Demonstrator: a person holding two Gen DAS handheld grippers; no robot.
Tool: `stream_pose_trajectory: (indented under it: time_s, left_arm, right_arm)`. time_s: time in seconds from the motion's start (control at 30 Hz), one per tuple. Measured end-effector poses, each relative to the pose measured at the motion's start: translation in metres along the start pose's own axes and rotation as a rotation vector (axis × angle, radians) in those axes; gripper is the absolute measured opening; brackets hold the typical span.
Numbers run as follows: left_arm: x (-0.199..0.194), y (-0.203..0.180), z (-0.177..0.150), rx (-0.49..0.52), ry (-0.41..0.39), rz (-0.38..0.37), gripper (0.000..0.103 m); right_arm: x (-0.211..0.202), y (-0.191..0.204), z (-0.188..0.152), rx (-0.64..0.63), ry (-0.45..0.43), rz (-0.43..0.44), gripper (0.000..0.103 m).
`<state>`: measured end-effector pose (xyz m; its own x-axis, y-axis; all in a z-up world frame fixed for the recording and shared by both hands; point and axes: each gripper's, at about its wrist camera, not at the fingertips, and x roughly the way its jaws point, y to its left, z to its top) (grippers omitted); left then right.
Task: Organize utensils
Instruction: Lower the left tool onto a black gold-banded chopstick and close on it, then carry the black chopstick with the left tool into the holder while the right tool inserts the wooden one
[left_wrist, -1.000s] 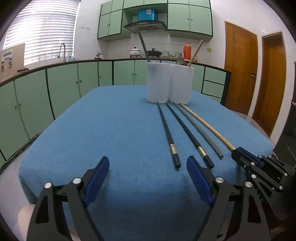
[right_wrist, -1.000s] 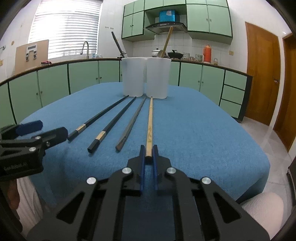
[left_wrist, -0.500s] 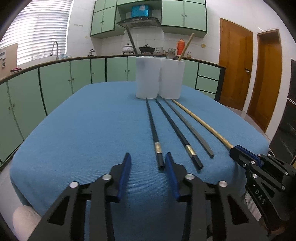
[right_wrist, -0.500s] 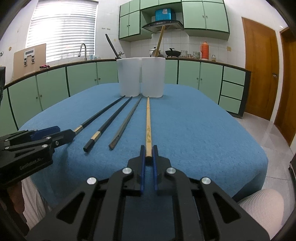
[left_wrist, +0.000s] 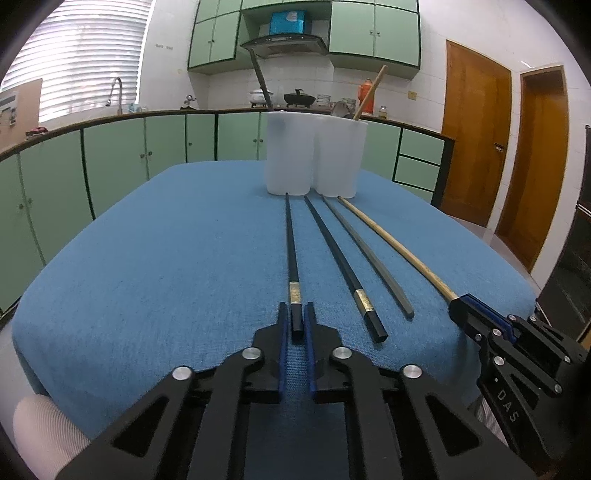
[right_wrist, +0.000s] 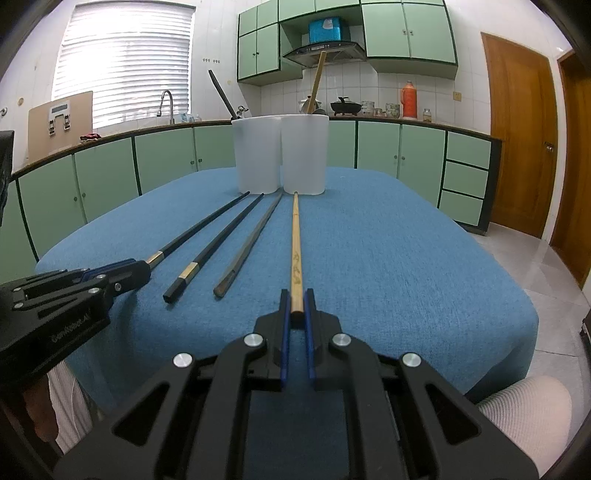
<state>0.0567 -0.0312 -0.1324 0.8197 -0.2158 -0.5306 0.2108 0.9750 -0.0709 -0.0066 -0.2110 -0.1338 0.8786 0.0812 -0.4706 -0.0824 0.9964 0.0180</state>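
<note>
Left gripper (left_wrist: 296, 322) of mine now pinches the near end of the leftmost black chopstick (left_wrist: 290, 254); its jaws have just been closing from wide apart, and the stick's butt now sits between the blue pads, where a second ago nothing but blue cloth lay between them. My right gripper (right_wrist: 296, 309) is clamped on the near end of the bamboo chopstick (right_wrist: 296, 243), just as it was a second ago, with no shift that I can see. All four sticks lie side by side on the blue tablecloth (left_wrist: 166, 280), their far tips pointing at the two white cups (left_wrist: 314, 155): between my two held ones lie the second black chopstick (left_wrist: 341, 258) and a grey chopstick (left_wrist: 369, 254), both untouched and in the same places. From the cups rise a dark handle (left_wrist: 260, 79) and a wooden handle (left_wrist: 370, 92), but the white walls hide whatever lies lower inside. Whether the held ends are lifted off the cloth I cannot tell. A white sleeve (right_wrist: 524, 413) is cut off at the picture's edge.
</note>
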Motion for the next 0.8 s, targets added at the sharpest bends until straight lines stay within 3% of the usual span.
stream_pose_trajectory:
  time_s: [0.37, 0.63, 0.8]
  left_arm:
    - [-0.011, 0.006, 0.006, -0.024, -0.007, 0.016, 0.006]
    - [-0.043, 0.011, 0.031, 0.002, -0.099, 0.037, 0.006]
    - [-0.068, 0.007, 0.054, 0.032, -0.180, 0.027, 0.006]
  right_arm:
    - [-0.004, -0.009, 0.007, 0.001, -0.004, 0.000, 0.006]
    - [-0.031, -0.018, 0.040, -0.042, -0.087, -0.023, 0.006]
    - [-0.046, -0.030, 0.071, -0.034, -0.134, 0.011, 0.006]
